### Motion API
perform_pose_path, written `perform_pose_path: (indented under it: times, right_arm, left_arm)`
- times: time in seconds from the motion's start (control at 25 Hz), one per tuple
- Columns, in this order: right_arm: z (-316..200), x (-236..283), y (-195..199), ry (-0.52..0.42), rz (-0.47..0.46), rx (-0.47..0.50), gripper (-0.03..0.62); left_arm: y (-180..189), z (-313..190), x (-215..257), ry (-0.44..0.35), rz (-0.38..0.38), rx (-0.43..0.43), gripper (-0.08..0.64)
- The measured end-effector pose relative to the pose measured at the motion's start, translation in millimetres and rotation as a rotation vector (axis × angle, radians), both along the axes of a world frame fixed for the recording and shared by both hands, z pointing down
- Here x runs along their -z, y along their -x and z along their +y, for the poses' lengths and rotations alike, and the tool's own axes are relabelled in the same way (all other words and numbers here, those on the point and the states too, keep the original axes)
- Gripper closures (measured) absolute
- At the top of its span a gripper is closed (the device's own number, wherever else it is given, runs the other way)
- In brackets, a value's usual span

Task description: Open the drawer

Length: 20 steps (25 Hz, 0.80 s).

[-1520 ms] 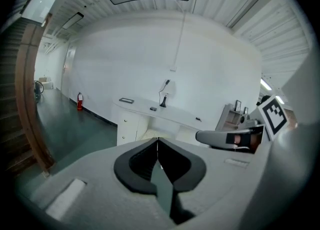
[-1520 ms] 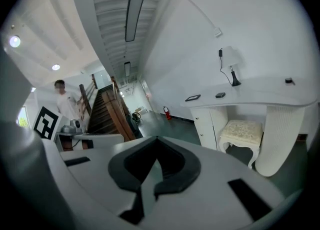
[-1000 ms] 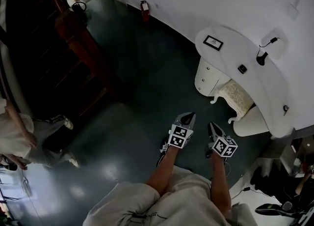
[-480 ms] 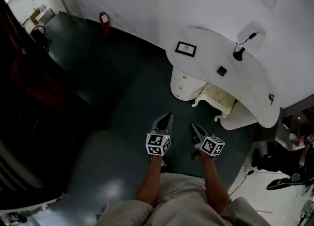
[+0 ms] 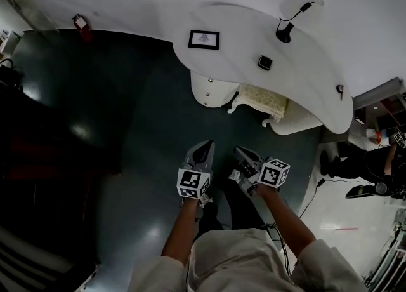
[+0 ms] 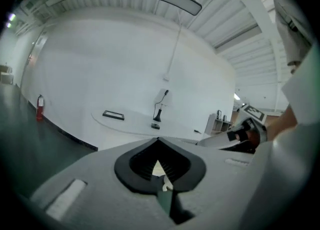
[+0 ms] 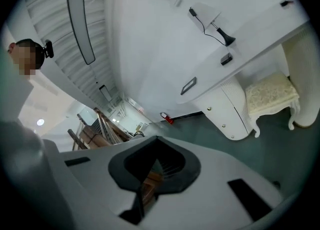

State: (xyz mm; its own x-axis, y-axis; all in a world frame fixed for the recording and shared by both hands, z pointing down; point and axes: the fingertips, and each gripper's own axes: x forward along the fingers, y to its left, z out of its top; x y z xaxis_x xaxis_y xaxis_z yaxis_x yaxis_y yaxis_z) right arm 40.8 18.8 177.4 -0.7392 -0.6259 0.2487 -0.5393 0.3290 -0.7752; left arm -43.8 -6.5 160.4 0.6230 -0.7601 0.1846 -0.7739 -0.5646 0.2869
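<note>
A white curved desk (image 5: 298, 75) stands against the wall, with a rounded white drawer unit (image 5: 211, 90) with small knobs under its left end. The right gripper view shows the same unit (image 7: 227, 111) ahead and to the right. Both grippers hang over the dark floor, well short of the desk and touching nothing. My left gripper (image 5: 204, 147) is shut and empty, its jaws meeting at the tip (image 6: 159, 142). My right gripper (image 5: 240, 152) is rolled on its side, with its jaws together and nothing held (image 7: 157, 141). The left gripper's own body hides the drawer unit in its view.
A cream cushioned stool (image 5: 259, 101) stands beside the drawer unit under the desk. On the desk lie a framed picture (image 5: 204, 39), a small black object (image 5: 265, 63) and a black stand with a cable (image 5: 284, 31). A red fire extinguisher (image 5: 80, 23) stands by the wall.
The view has swung round, so the desk now lies straight ahead at the top. Both grippers have come nearer to it, and the right one has rolled onto its side.
</note>
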Motion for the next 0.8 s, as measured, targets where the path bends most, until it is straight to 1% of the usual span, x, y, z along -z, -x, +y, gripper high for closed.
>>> perform_pose_path:
  times: [0.08,0.16,0.24,0.36,0.48,0.56,0.68,0.72,0.8]
  right_arm:
    - [-14.7,-16.5,-3.6,0.031,0.007,0.001,0.577]
    - [-30.2,-35.5,-8.3,0.047,0.058,0.011,0.577]
    - [-48.6,-54.6,-14.0,0.047,0.156,0.044,0.577]
    - [-79.1,-83.5,-17.2,0.051,0.32,0.125,0.577]
    - [-116.1,-97.2,-6.9,0.021,0.407,0.18,0.577]
    - [-142.9,-103.2,-6.5,-0.001,0.461,0.19,0.577]
    - [-182.7,-119.3,-11.2,-0.016,0.526,0.174,0.577]
    - [-194.1,-127.5,-10.2,-0.011,0.533,0.164,0.577]
    - [-213.8,-145.1,-4.2,0.017,0.51,0.154,0.577]
  left_arm:
    - [-1.4,-13.4,-13.6,0.008,-0.035,-0.007,0.551]
    - [-0.6,-28.7,-25.2,0.016,-0.059,0.01,0.551]
    - [-4.5,-47.4,-37.2,0.026,-0.085,0.024,0.551]
    - [-21.6,-78.8,-58.6,0.048,-0.077,0.004,0.551]
    - [-29.1,-108.4,-80.0,0.065,-0.091,0.027,0.551]
    - [-36.0,-125.8,-92.0,0.077,-0.108,0.039,0.551]
    - [-45.1,-154.3,-103.1,0.077,-0.12,0.053,0.551]
    - [-43.4,-163.2,-107.3,0.081,-0.129,0.063,0.551]
    - [-35.3,-179.0,-117.0,0.104,-0.134,0.105,0.551]
